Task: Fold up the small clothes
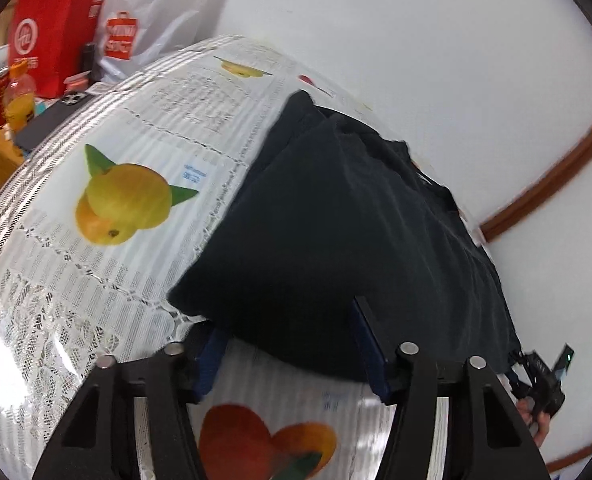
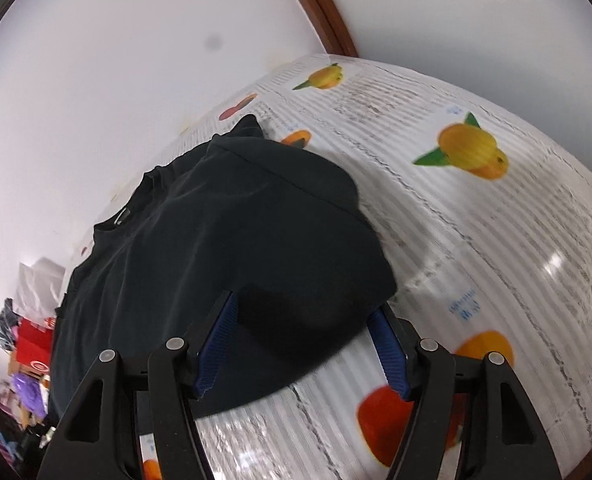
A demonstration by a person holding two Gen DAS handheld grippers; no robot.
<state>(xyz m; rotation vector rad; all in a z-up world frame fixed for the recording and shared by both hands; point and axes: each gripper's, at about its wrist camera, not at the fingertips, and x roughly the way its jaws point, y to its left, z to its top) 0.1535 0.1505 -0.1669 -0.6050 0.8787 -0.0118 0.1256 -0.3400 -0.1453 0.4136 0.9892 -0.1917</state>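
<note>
Table (image 1: 55, 280): covered by a glossy cloth printed with fruit pictures and fine text, taking up most of both wrist views and standing against a white wall (image 1: 416, 40) with a brown wooden trim (image 1: 544, 184).

Dark garment (image 1: 336, 220): a black or very dark navy piece of small clothing, lying on the cloth along the wall side of the table. It is lying partly doubled over, with a neckline showing toward the wall edge in the right wrist view (image 2: 223, 240). Its near hem is reaching both grippers.

Left gripper (image 1: 291, 344): pointing down at the near corner of the garment. Its jaws are standing apart; the blue-padded fingers (image 1: 370, 356) are straddling the hem, one finger partly tucked under the cloth edge. The pads are not pressing together on the fabric.

Right gripper (image 2: 308, 344): likewise angled down at the garment's other near corner. Its jaws are standing spread, with the blue fingers (image 2: 215, 348) lying on either side of the fabric's edge and not visibly clamping it. It is also showing at the right edge of the left wrist view.

Clutter at the table's far end: a red paper bag (image 1: 55, 40), a white shopping bag (image 1: 155, 20), an orange drink bottle (image 1: 19, 96).
</note>
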